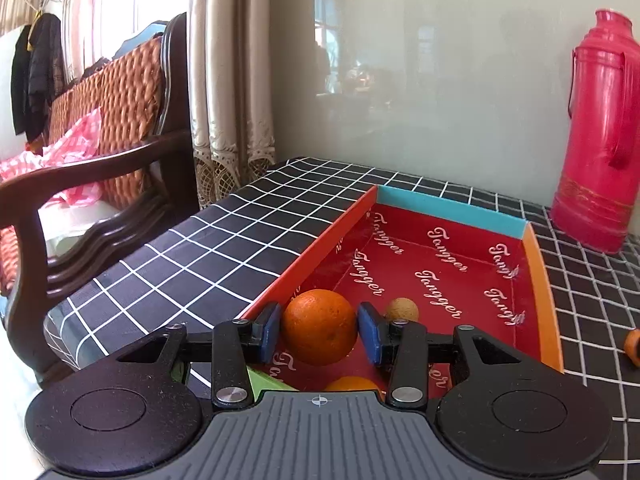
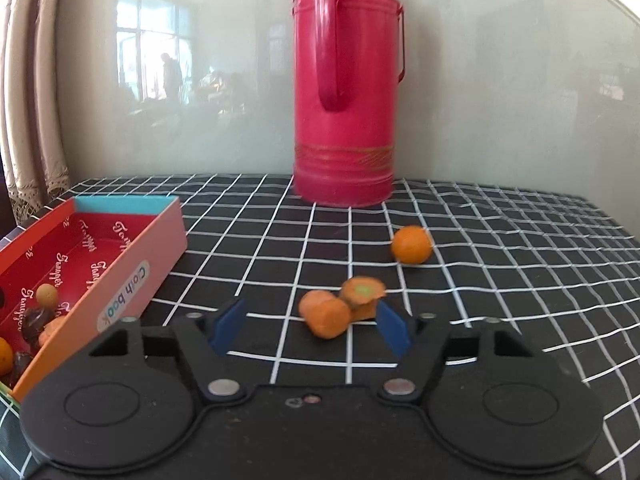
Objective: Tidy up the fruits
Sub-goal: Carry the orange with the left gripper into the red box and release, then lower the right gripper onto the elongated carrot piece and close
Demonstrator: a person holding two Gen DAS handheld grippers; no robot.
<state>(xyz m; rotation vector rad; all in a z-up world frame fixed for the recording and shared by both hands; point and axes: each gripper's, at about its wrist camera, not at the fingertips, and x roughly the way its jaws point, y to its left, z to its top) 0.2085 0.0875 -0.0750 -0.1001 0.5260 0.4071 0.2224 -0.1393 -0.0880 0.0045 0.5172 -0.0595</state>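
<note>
Left gripper [image 1: 318, 330] has its jaws pinching an orange [image 1: 319, 327], hanging just over the near end of the box [image 1: 450, 201], so I'd say it's mid drop-off; next it only needs to let go. Right gripper [image 2: 310, 326] is over the desk [image 2: 500, 280] with jaws spread and nothing in them, carrot chunks [image 2: 340, 308] right ahead, a small orange fruit [image 2: 412, 245] further back. Box lining says "Tangger", its side "Cloth book". Red flask [image 2: 344, 92] sits at the back.
</note>
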